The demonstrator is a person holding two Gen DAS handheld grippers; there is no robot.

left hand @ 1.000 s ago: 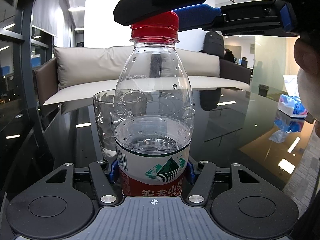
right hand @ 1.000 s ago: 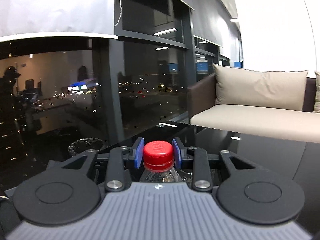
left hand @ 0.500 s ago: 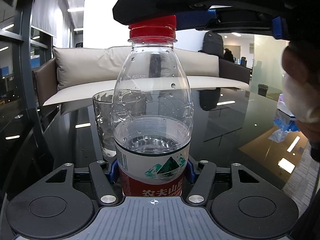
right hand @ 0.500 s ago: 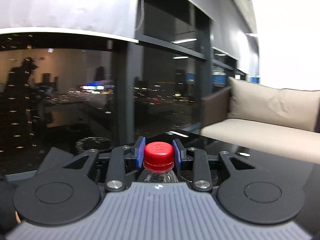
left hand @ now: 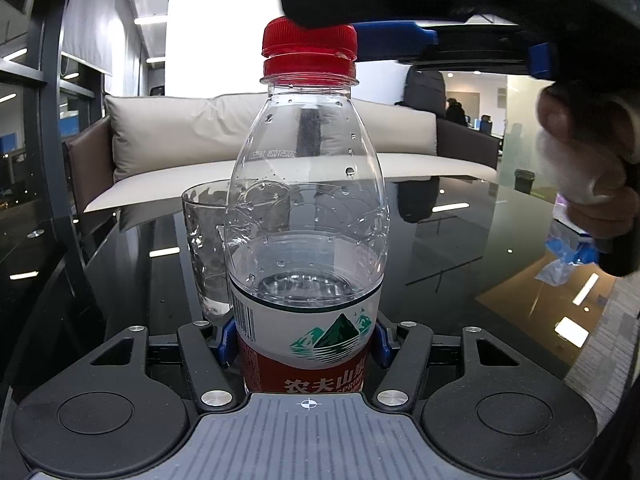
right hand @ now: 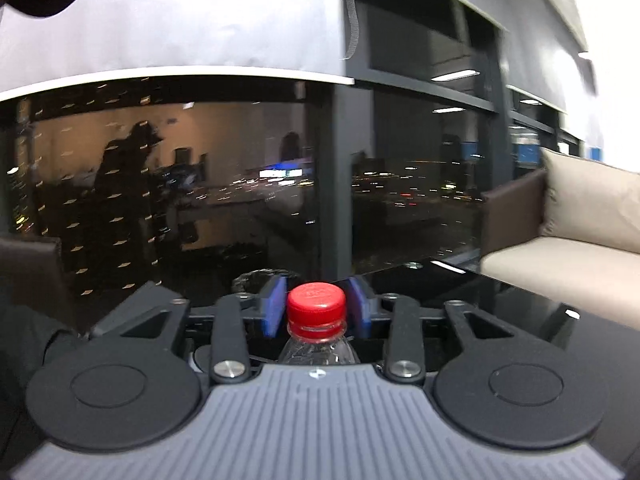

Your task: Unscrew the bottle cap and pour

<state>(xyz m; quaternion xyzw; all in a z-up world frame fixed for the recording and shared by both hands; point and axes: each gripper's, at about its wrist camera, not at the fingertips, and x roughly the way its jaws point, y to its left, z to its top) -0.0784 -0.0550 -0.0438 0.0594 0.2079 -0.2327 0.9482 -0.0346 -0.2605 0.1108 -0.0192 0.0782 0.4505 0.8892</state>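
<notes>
Unscrewing is in hand: the left gripper (left hand: 304,346) jaws clamp the clear plastic water bottle (left hand: 306,216) upright; the right gripper (right hand: 316,306) jaws pinch its red screw cap (right hand: 317,304). Next, lift the cap and pour into the clear drinking glass (left hand: 204,248) just behind.

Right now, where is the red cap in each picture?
Left wrist view: the red cap is near the top, middle, on the bottle, with the right gripper reaching in from the right.
Right wrist view: the red cap is low, middle, between blue fingers.
Shared landmark: the beige sofa.
</notes>
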